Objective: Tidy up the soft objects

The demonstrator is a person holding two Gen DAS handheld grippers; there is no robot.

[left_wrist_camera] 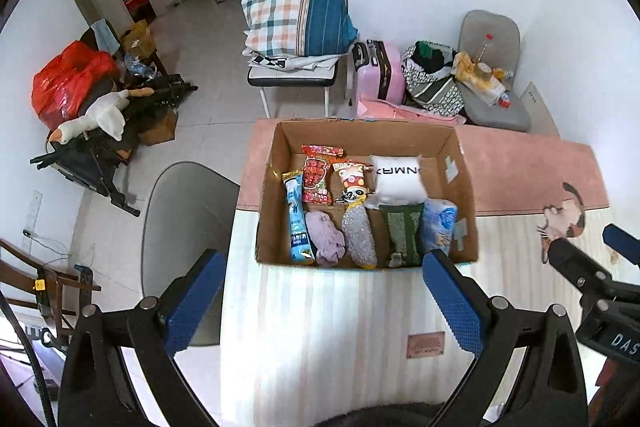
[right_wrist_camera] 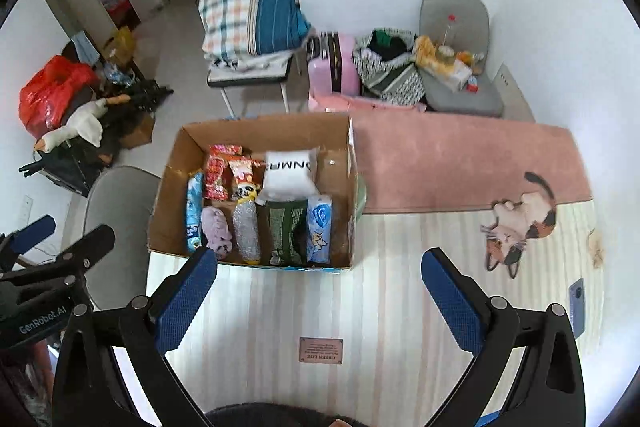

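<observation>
the soft things sat in the cardboard box (left_wrist_camera: 362, 131) at the middle of the left wrist frame, laid in two rows. the white pillow (left_wrist_camera: 398, 179) lay in the far row at the right, looking light and squashy; we judged it best pinched at a corner or along an edge, since its middle would only cave in. the lilac cloth (left_wrist_camera: 329, 238) in the near row was bunched and limp, so a grip on its raised fold seemed surest. the silver mesh scrubber (left_wrist_camera: 359, 235) beside it looked springy and would likely give under the pads. the red snack packet (left_wrist_camera: 317, 175), the panda packet (left_wrist_camera: 352, 183), the long blue packet (left_wrist_camera: 298, 223), the green pouch (left_wrist_camera: 402, 233) and the pale blue tissue pack (left_wrist_camera: 438, 223) all had glossy film, slippery by our reckoning, and were better taken at a crimped end.

everything lay packed side by side, touching, so fingers would have had little room to slide between neighbours, and the near box wall stood between the tools and the near row.

the left gripper (left_wrist_camera: 326, 307) hung released and empty at the lower part of its frame, short of the box. the right gripper (right_wrist_camera: 320, 301) was likewise spread wide with nothing in it, over the striped mat (right_wrist_camera: 380, 307). a cat picture (right_wrist_camera: 520, 219) lay at the right of that frame, and a grey chair (right_wrist_camera: 116, 227) at lower left.
</observation>
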